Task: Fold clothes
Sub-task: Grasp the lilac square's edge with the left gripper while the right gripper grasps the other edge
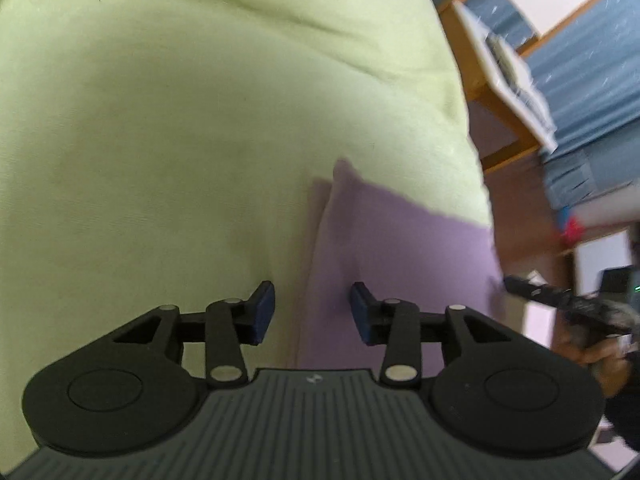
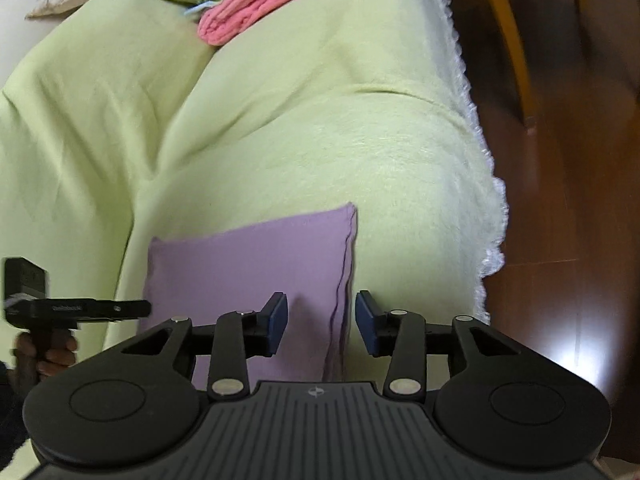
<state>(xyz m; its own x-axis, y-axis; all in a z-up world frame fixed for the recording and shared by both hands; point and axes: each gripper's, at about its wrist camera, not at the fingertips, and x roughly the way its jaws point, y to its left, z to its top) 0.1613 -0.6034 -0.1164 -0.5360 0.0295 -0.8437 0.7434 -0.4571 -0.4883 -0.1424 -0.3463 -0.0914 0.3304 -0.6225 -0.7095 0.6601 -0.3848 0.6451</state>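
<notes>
Above the folded purple cloth (image 2: 248, 264), both grippers hang released; no writing legible.

Dark wooden floor (image 2: 560, 200), green-covered bed (image 2: 280, 140)

I see the lilac cloth (image 2: 248, 264) lying folded flat, a neat rectangle on the bed just ahead of my claws. Its doubled edges, probably the fold's open side, run beneath my right claw.

Purple cloth (image 2: 248, 272) — lower edge hidden.
</notes>
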